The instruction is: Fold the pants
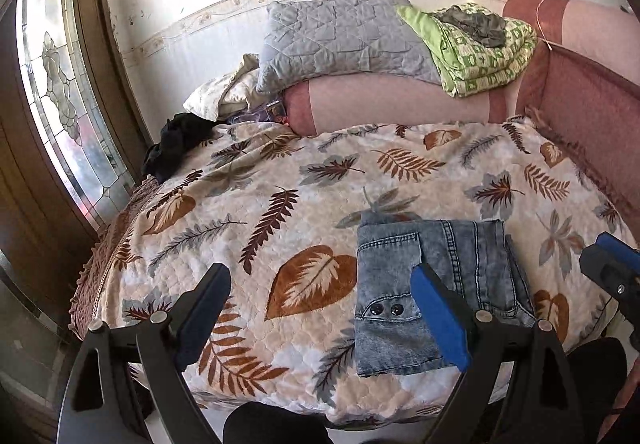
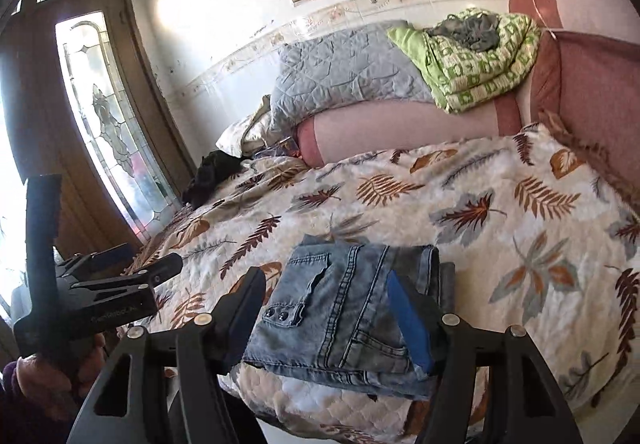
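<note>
Pants (image 1: pixel 436 296) made of blue jean cloth lie folded in a small flat stack on the bed, near its front edge. The stack sits on a bedspread (image 1: pixel 280 203) with brown and grey leaves. 2 dark snaps show on the left side of the stack.

The left tongs (image 1: pixel 320 308) are spread wide with nothing between them. They hang over the bedspread, to the left of the pants, and only 1 blue pad (image 1: pixel 440 320) stands in front of the stack. In the right wrist view the left tongs (image 2: pixel 132 264) show at the far left, held up by a hand (image 2: pixel 44 376).

The right tongs (image 2: pixel 328 308) are spread too. The pants (image 2: pixel 344 316) show between the 2 arms in that view, but the pads do not press on the cloth. In the left wrist view the right tongs (image 1: pixel 612 260) peek in at the right edge.

At the back of the bed lie a grey quilt (image 1: pixel 340 39) and a green blanket (image 1: pixel 480 51). A black cloth (image 1: pixel 176 143) is bunched up near the door (image 1: pixel 60 91).
</note>
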